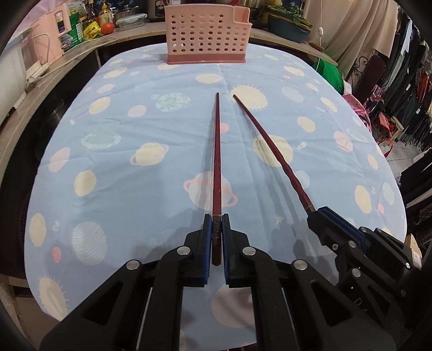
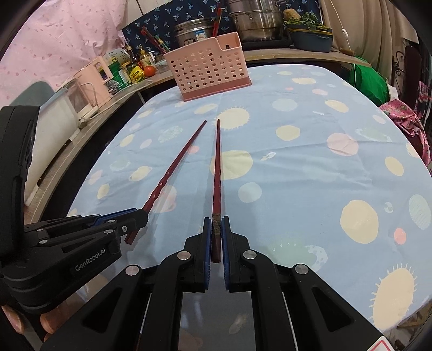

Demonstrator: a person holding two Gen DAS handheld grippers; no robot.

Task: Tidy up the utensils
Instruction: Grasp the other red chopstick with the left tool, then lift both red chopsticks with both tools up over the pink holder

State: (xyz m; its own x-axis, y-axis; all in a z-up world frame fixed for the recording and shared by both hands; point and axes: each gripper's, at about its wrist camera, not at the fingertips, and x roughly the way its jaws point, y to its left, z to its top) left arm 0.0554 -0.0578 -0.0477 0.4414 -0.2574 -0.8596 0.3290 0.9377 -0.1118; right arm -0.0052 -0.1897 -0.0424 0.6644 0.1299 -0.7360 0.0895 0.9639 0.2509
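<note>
Pink basket; dark-red chopsticks

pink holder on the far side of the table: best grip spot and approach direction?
Grip the pink holder by its top rim, coming from above with one finger inside and one outside. It stands upright with an open top, and its perforated walls look thin, while the body seems too wide to span. Both hand-held grippers, left and right, hold chopsticks now, so one must be freed first.

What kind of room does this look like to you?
Probably a home kitchen or dining corner: steel pots and sauce bottles crowd the counter behind a cloth-covered table with a pink utensil caddy. Hanging clothes suggest a shared living space.
</note>
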